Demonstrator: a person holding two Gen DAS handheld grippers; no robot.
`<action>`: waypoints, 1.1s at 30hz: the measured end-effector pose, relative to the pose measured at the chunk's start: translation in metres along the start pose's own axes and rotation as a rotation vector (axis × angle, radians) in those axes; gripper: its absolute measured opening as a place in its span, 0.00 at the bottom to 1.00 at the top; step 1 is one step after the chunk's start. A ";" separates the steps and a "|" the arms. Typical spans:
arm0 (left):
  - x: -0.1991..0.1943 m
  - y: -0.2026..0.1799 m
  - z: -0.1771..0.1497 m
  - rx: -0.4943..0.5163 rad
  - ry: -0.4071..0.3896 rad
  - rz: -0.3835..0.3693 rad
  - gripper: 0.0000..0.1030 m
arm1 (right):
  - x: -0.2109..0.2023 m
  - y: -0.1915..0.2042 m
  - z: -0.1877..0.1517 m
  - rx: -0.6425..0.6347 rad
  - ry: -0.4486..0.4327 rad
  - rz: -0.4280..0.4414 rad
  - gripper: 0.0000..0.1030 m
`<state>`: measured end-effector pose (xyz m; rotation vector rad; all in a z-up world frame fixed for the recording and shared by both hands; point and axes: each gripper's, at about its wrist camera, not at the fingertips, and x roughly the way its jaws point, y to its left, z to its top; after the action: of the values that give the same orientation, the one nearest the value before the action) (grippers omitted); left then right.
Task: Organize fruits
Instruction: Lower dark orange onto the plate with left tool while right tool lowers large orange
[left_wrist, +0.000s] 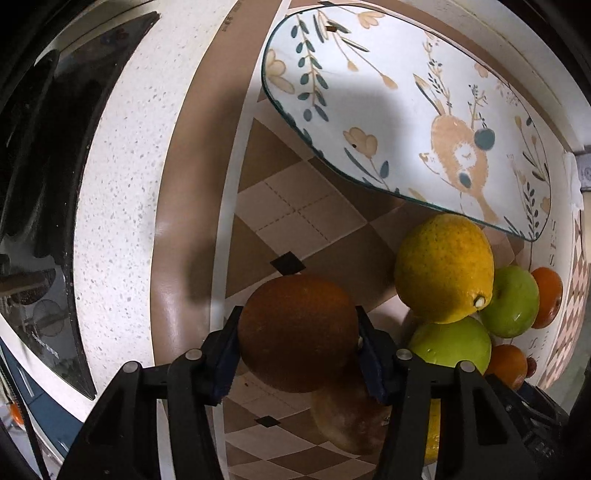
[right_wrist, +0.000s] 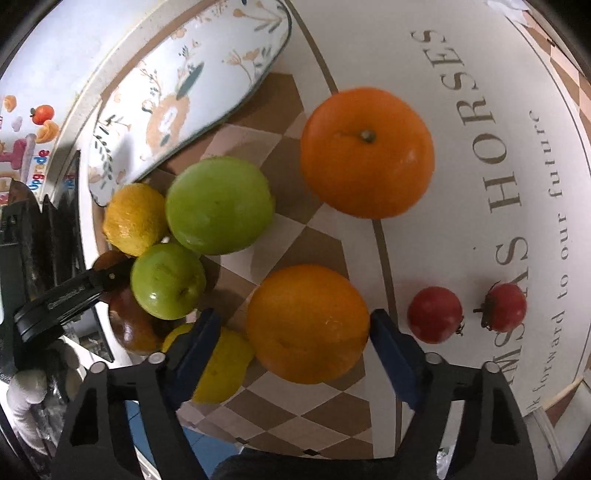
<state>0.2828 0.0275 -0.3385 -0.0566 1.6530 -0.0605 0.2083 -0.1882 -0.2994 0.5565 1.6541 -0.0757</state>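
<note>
In the left wrist view, the left gripper (left_wrist: 297, 334) clamps a brown round fruit (left_wrist: 295, 332) between its two blue-padded fingers (left_wrist: 225, 354), holding it above a checkered tan and cream table mat (left_wrist: 295, 218). A second brownish fruit (left_wrist: 347, 417) lies on the mat just under it, toward 5 o'clock. At 3 o'clock from the held fruit sits a cluster: a yellow lemon (left_wrist: 445, 267) touching two green apples (left_wrist: 452, 345), with oranges (left_wrist: 548, 297) behind them near the right edge. A long white platter (left_wrist: 369, 74) painted with leaves, flowers and a deer fills the 1 o'clock area, its near rim just beside the lemon. A speckled white counter (left_wrist: 122, 184) curves along the 9 o'clock side. In the right wrist view, the right gripper (right_wrist: 308, 328) stands with its fingers spread wide on either side of an orange (right_wrist: 308, 323); the right pad meets the peel, while the left pad sits apart from it. A larger stemmed orange (right_wrist: 365, 153) lies at 12 o'clock from it, two small red tomatoes (right_wrist: 436, 314) at 3 o'clock, green apples and lemons at 9 to 10 o'clock.
</note>
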 end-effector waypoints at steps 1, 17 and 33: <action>0.000 -0.002 -0.001 0.005 -0.007 0.005 0.51 | 0.002 -0.001 -0.002 0.000 0.002 0.000 0.76; -0.051 -0.018 -0.016 0.091 -0.084 -0.012 0.51 | -0.001 0.009 -0.019 -0.017 -0.085 -0.076 0.65; -0.163 -0.043 0.069 0.085 -0.151 -0.260 0.51 | -0.103 0.084 0.054 -0.239 -0.264 0.054 0.65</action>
<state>0.3651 -0.0042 -0.1787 -0.2065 1.4830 -0.3175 0.2967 -0.1665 -0.1885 0.3901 1.3666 0.0841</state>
